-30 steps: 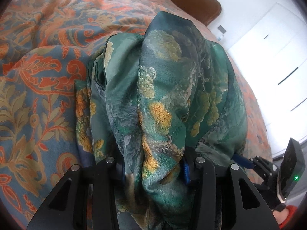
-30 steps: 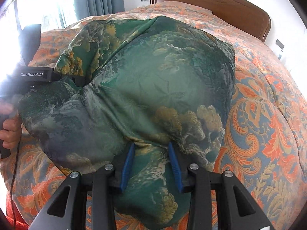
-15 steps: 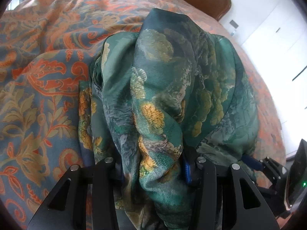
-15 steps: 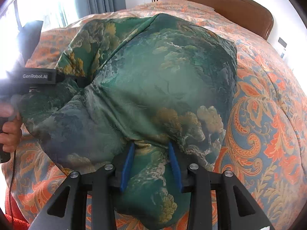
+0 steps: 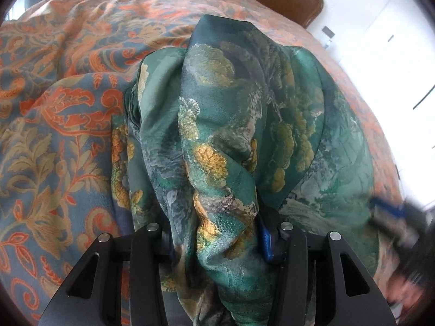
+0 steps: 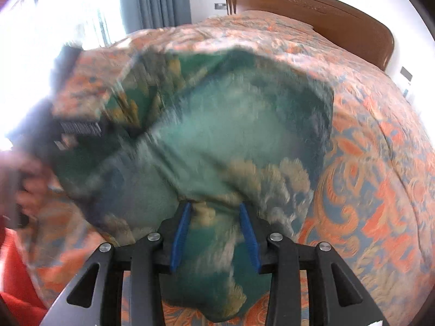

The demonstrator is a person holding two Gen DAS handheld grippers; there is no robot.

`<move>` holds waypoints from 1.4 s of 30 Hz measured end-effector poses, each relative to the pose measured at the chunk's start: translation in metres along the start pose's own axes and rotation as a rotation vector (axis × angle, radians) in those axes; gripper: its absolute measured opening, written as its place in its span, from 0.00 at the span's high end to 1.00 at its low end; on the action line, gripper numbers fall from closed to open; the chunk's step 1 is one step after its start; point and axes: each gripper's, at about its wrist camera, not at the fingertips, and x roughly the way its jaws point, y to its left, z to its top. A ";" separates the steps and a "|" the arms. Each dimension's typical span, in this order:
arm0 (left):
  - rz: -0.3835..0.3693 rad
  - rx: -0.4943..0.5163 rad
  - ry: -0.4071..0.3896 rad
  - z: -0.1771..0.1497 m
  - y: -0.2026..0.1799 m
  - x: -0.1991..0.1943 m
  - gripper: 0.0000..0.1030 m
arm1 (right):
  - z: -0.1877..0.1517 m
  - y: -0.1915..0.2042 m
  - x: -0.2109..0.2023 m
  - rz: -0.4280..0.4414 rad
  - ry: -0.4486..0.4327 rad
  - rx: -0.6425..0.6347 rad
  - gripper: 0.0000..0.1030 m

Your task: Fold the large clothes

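Note:
A large green garment [image 5: 244, 141] with yellow and grey floral print lies bunched on the bed. My left gripper [image 5: 217, 233] is shut on a thick fold of it, cloth draped over the fingers. My right gripper [image 6: 214, 217] is shut on another edge of the same garment [image 6: 231, 135], blue pads [image 6: 180, 231] pinching the cloth. The right gripper shows blurred at the lower right of the left wrist view [image 5: 399, 217]. The left gripper and the hand holding it show blurred at the left of the right wrist view [image 6: 54, 141].
The bed has an orange and blue paisley cover [image 5: 54, 135] [image 6: 380, 190]. A brown wooden headboard [image 6: 326, 19] stands at the far end. Grey curtains [image 6: 157, 0] and a bright window are at the back left. White wardrobe doors [image 5: 394, 40] stand to the right.
Both grippers have moved forward over the bed while holding the garment. The right wrist view is now motion-blurred. The garment's far edge has shifted slightly away from me.

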 end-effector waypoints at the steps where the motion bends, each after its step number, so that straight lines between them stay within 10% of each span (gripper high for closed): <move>1: -0.007 -0.004 -0.003 -0.001 0.001 0.000 0.54 | 0.008 -0.003 -0.005 0.003 -0.012 0.009 0.62; 8: -0.011 -0.001 -0.018 -0.003 0.005 0.000 0.54 | 0.092 -0.061 0.030 -0.037 0.006 0.213 0.62; 14: 0.001 0.014 -0.014 -0.003 0.004 0.003 0.53 | 0.080 -0.062 0.103 -0.121 0.146 0.205 0.62; 25: -0.056 -0.012 -0.006 0.002 0.014 0.003 0.52 | 0.018 0.008 -0.030 -0.084 -0.101 0.055 0.62; 35: -0.051 -0.021 0.003 0.007 0.014 0.009 0.50 | -0.028 0.035 0.032 -0.206 -0.012 -0.016 0.62; 42: -0.250 -0.150 -0.067 0.002 0.047 -0.069 0.18 | -0.029 0.017 -0.037 -0.089 -0.113 0.101 0.55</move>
